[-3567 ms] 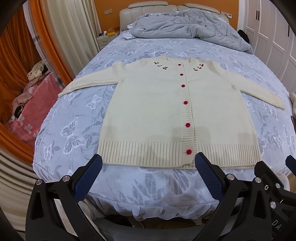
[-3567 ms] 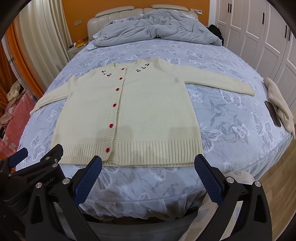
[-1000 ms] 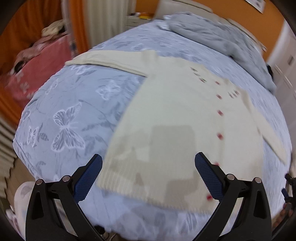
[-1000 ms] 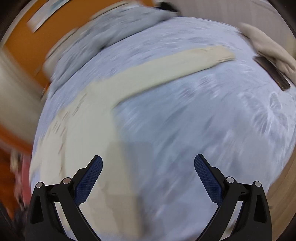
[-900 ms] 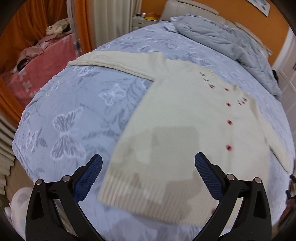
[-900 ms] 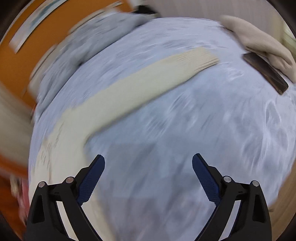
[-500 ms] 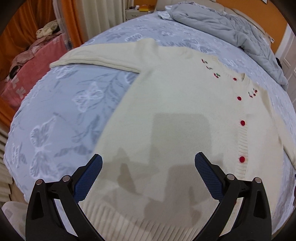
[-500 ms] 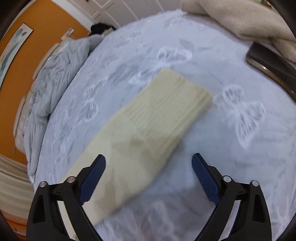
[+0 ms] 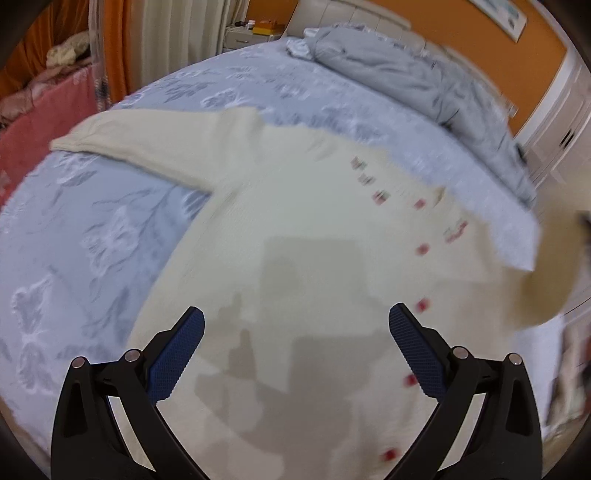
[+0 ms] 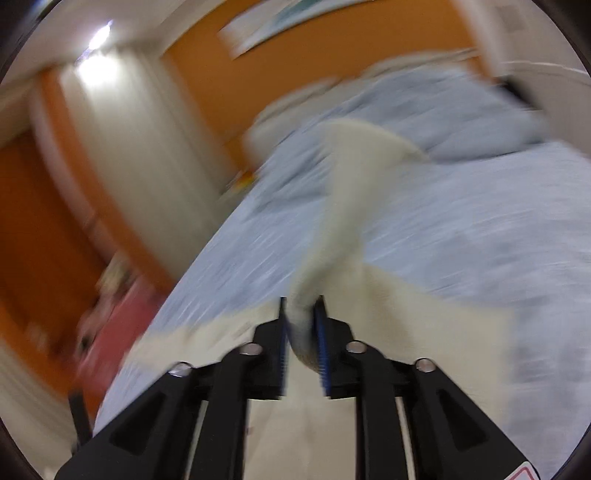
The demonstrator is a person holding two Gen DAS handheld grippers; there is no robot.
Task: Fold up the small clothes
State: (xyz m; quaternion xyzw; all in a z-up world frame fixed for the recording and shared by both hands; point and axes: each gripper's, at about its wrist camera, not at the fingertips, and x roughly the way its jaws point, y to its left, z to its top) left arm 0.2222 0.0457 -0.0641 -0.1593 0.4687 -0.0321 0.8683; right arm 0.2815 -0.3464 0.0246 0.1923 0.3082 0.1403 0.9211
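Note:
A cream knitted cardigan with red buttons lies face up on the blue butterfly-print bed. Its left sleeve lies spread toward the bed's left edge. My left gripper is open and empty, hovering low over the cardigan's body. My right gripper is shut on the cuff of the right sleeve, which rises off the bed and trails back to the cardigan's body. The lifted sleeve shows as a cream blur at the right edge of the left wrist view. Both views are motion-blurred.
A rumpled grey duvet lies at the head of the bed. A pink cloth pile sits beyond the left bed edge, by orange curtains. White wardrobe doors stand to the right. A nightstand stands at the bed's far left.
My right gripper closed on the right sleeve's cuff and lifted it off the bed, swinging toward the cardigan's body. My left gripper moved further in over the cardigan.

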